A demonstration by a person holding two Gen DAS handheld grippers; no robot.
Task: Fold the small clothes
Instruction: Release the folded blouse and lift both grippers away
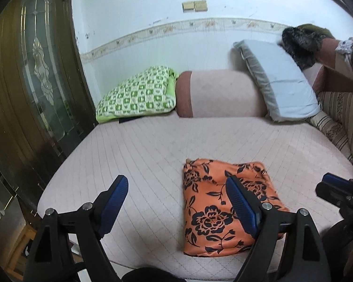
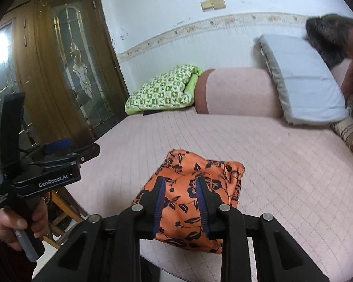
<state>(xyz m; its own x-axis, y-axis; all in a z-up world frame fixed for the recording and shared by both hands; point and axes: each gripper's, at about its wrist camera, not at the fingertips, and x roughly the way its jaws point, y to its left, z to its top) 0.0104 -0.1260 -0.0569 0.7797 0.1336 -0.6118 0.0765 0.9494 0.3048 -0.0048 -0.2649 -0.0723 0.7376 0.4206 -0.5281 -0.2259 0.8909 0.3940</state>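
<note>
An orange garment with black flowers (image 1: 214, 209) lies folded into a rough rectangle near the front edge of the pink quilted bed (image 1: 141, 155). My left gripper (image 1: 176, 188) is wide open above the bed, its right finger over the garment's middle and its left finger over bare quilt. It holds nothing. In the right wrist view the same garment (image 2: 200, 185) lies under my right gripper (image 2: 180, 184). Its jaws stand partly open, hovering over the garment's near half, with nothing gripped. The left gripper's body (image 2: 47, 174) shows at the left, held by a hand.
A green-and-white checked quilt (image 1: 138, 94), a pink bolster (image 1: 218, 94) and a pale blue pillow (image 1: 277, 80) lie along the back wall. A striped cushion (image 1: 341, 122) borders the right. A brown wardrobe with glass doors (image 1: 35, 75) stands left. The bed's front edge is just below the garment.
</note>
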